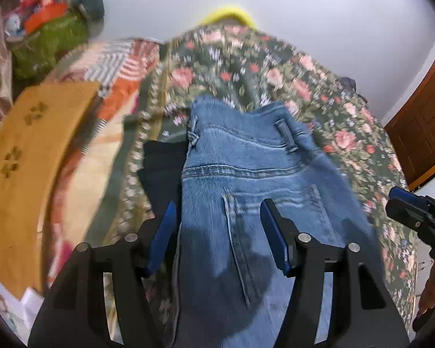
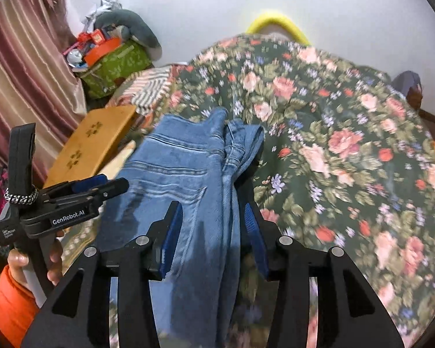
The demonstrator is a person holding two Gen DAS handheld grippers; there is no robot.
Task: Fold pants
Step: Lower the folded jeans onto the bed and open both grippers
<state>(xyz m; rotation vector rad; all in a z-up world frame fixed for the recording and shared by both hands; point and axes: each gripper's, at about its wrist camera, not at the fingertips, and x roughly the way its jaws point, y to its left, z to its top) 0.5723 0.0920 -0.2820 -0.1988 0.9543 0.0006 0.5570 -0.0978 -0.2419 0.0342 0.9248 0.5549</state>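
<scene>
Blue jeans (image 1: pixel 246 174) lie on a floral bedspread (image 1: pixel 348 121), waistband at the far end and back pocket facing up. My left gripper (image 1: pixel 217 223) is open, its blue-padded fingers (image 1: pixel 166 232) spread over the seat of the jeans. In the right wrist view the jeans (image 2: pixel 188 168) look folded lengthwise, with the bunched edge on the right. My right gripper (image 2: pixel 211 226) is open, its fingers either side of that bunched edge. The left gripper (image 2: pixel 98 187) shows at left in that view, and the right gripper (image 1: pixel 411 206) shows at far right in the left view.
A dark garment (image 1: pixel 162 168) lies partly under the jeans' left side. A yellow-brown wooden board (image 1: pixel 29 159) sits to the left. A cluttered green box (image 2: pixel 113 66) and striped curtain (image 2: pixel 23 66) stand at back left. A wooden door (image 1: pixel 423 121) is on the right.
</scene>
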